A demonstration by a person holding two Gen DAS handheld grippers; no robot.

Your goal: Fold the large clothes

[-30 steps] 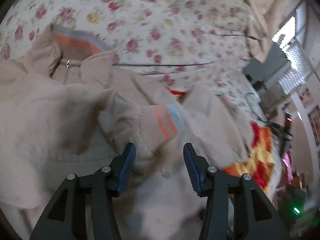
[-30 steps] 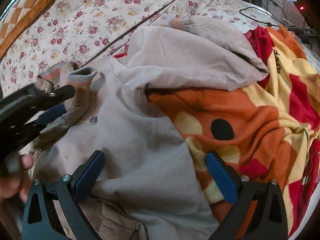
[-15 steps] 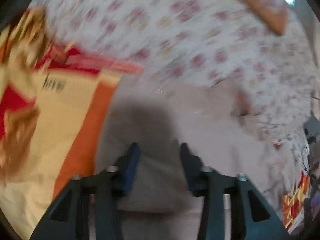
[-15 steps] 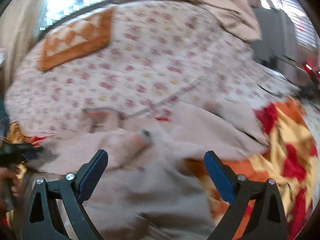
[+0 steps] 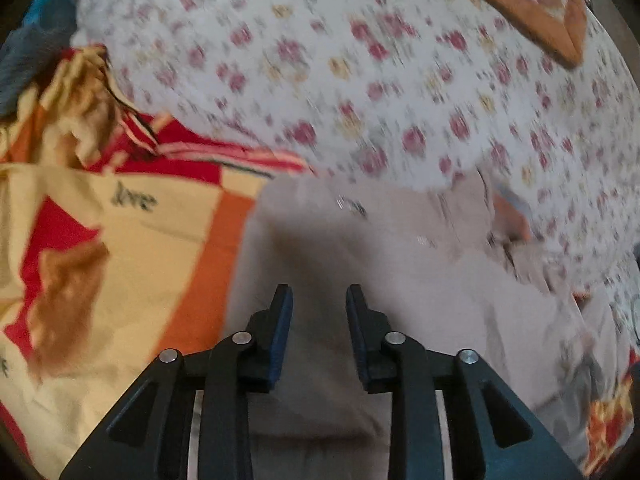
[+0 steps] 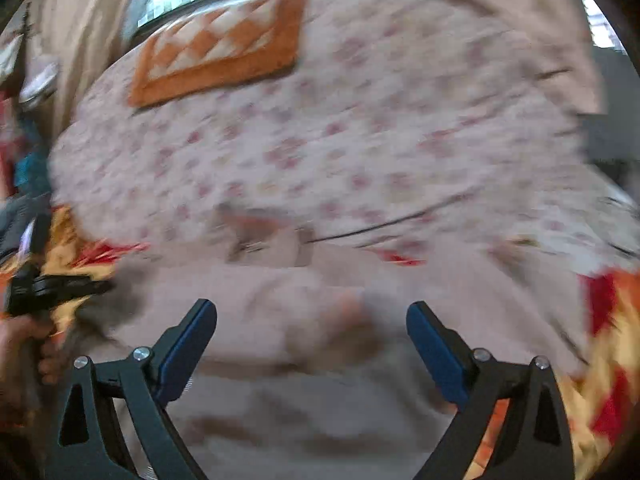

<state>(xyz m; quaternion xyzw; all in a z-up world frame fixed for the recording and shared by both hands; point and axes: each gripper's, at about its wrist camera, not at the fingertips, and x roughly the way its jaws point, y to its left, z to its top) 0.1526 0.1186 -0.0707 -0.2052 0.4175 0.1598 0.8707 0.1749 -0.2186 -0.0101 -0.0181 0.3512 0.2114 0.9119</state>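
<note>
A beige jacket point(image 5: 384, 264) with orange-and-blue ribbed collar point(image 5: 508, 216) lies crumpled on the bed. It also shows in the right wrist view point(image 6: 304, 320), blurred. My left gripper point(image 5: 319, 296) is open with a narrow gap, hovering over the jacket's left part near its edge. My right gripper point(image 6: 312, 312) is wide open and empty above the jacket's middle. The left gripper point(image 6: 60, 286) shows at the left edge of the right wrist view, held by a hand.
A red, orange and yellow blanket point(image 5: 120, 248) lies under and left of the jacket, and also at the right point(image 6: 608, 340). The floral bedsheet point(image 5: 360, 80) stretches behind. An orange patterned pillow point(image 6: 224, 52) sits at the far end.
My left gripper swung from the sleeve cuff to the jacket's left side near the blanket. My right gripper lifted and tilted up, so more of the bed shows. Both views are motion-blurred.
</note>
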